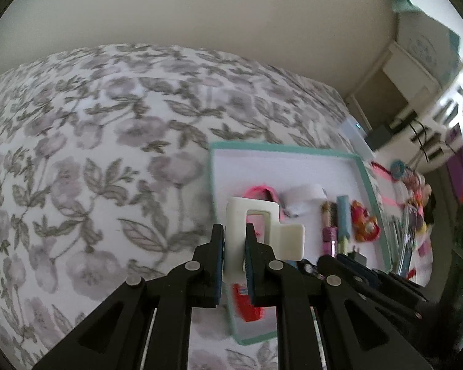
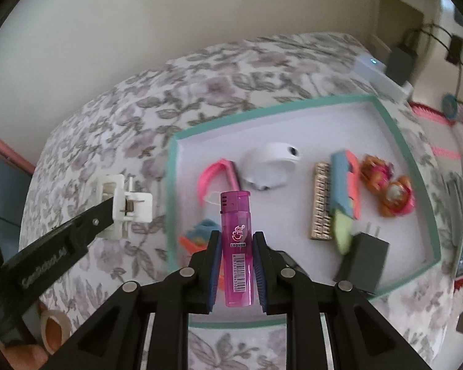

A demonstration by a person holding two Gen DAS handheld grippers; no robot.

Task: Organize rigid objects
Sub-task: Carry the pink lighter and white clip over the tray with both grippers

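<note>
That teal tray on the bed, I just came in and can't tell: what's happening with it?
A person is sorting small items into the teal-rimmed tray on the floral bedspread, with a handheld gripper in each hand. The left gripper has its jaws shut on a white hair claw clip, the right gripper on a purple lighter, both above the tray. A charger plug, a comb and other bits lie inside.
</note>
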